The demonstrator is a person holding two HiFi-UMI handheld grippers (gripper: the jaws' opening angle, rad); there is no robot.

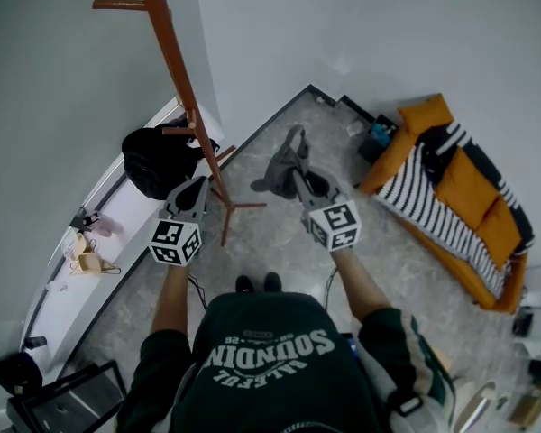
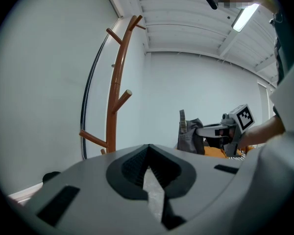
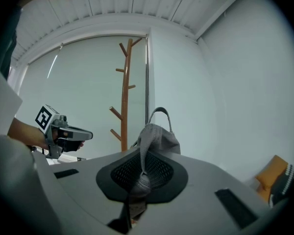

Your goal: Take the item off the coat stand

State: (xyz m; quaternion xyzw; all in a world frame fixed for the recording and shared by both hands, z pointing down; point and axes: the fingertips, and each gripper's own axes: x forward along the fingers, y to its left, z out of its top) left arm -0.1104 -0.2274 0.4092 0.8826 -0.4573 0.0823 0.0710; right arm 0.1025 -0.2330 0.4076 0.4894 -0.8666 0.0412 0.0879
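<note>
Right gripper (image 3: 141, 175) jaws clamped on grey bag (image 3: 159, 138), clear of stand (image 1: 176, 70); left gripper (image 2: 148, 168) jaws together, empty.

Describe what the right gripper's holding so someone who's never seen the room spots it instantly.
Start at the brown wooden coat stand in the room's corner; just right of it, the right hand-held gripper is shut on a grey cap. Unlike the black bag on the sill left of the stand, it is soft grey fabric with a strap loop, hanging on no peg.
</note>
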